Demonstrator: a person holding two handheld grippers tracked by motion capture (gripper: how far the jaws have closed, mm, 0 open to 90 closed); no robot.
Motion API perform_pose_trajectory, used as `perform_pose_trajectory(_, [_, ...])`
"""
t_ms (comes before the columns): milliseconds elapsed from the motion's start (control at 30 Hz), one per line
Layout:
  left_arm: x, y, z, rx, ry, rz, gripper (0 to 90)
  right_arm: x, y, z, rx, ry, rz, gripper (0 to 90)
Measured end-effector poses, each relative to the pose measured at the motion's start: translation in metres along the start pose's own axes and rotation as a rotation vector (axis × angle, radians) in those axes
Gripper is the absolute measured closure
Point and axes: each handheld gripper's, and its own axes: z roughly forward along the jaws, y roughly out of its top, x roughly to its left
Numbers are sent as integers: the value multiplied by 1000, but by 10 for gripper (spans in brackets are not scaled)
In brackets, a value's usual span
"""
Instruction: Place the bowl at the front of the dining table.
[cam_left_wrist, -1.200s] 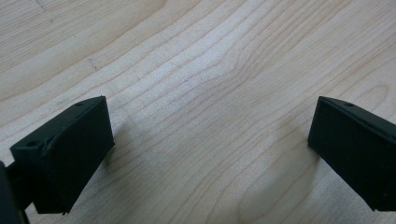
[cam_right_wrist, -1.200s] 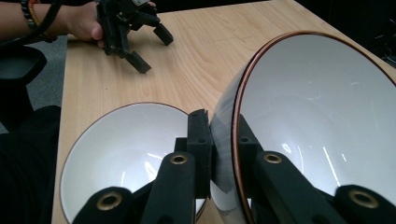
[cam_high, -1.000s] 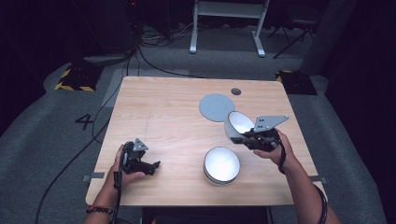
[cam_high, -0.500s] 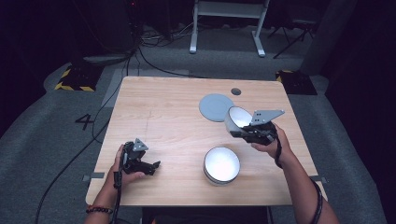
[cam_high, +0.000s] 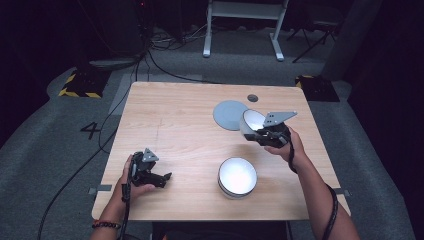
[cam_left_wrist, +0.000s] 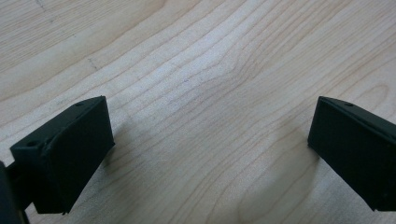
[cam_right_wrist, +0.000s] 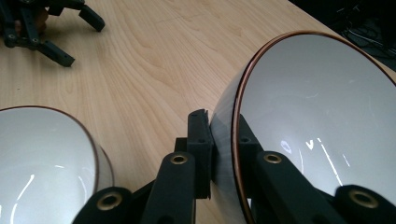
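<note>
Your right gripper (cam_high: 261, 134) clamped on rim of bowl (cam_high: 251, 122), wall pinched between jaws, bowl tipped on edge, mouth facing away from your hand, held above table (cam_high: 170, 115) just beside grey disc (cam_high: 229, 114). Second bowl (cam_high: 237, 177) upright, nearer you, toward table's front edge from held one. Your left gripper (cam_high: 150, 175) jaws apart, empty, far side. Floor shows painted "4" (cam_high: 91, 130).

The light wooden surface (cam_high: 175, 125) lies bare across its left and far-left parts; on the right, a flat grey round disc (cam_high: 229, 114), a white bowl standing near the front edge (cam_high: 237, 176) and a tilted white bowl held above (cam_high: 251, 121) narrow the way
</note>
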Motion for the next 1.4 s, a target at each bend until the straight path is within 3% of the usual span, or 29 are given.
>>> perform_pose_trajectory(1033, [0,0,0,1,-1,-3,2,-38,6,45,67,-67,23,826])
perform_pose_trajectory(1400, [1,0,0,-4,6,8,2,-55,8,62,86,-89,57,826])
